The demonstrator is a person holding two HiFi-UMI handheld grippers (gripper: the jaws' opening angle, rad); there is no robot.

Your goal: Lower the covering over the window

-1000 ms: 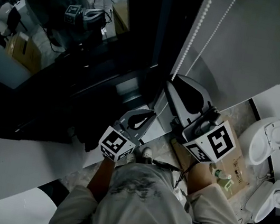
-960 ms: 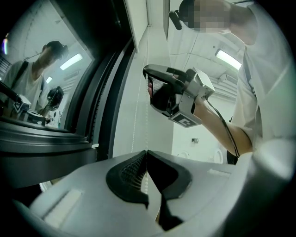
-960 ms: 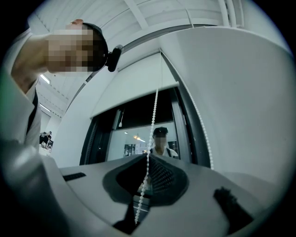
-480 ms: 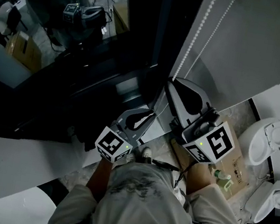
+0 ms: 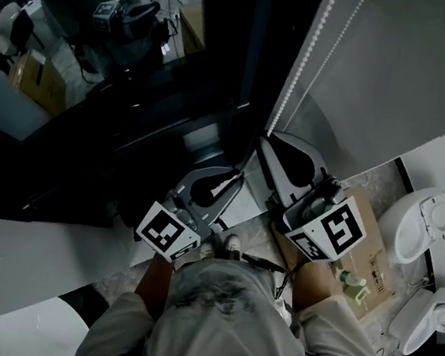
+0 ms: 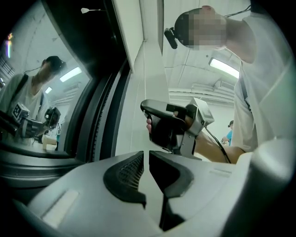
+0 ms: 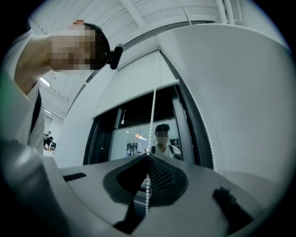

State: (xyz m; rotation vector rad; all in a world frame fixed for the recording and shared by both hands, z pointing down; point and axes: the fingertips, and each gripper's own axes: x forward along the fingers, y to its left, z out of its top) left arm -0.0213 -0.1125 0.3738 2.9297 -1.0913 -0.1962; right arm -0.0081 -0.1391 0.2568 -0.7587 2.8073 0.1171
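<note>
Underfoot, the head view shows a speckled floor (image 5: 115,282) with a cardboard box (image 5: 370,259) and white round fixtures (image 5: 428,222) near the pale wall (image 5: 410,78). The dark window (image 5: 97,66) fills the upper left and mirrors a lit room. The bead chain (image 5: 301,59) hangs along the window's right edge, between glass and wall. The right gripper (image 5: 270,139) has its claw closed on this chain. Its own view shows the beads running up from between the pressed pads (image 7: 159,178), past the frame, to the roller blind (image 7: 134,88), whose lower edge sits only partway down the glass; the head view does not show that edge. The left gripper (image 5: 231,179) is lower and to the left, apart from the chain. Its claw has just been opening and stands slightly apart with nothing inside. Only the left gripper view shows the hand (image 6: 149,125) wrapped round the right gripper's handle.
</note>
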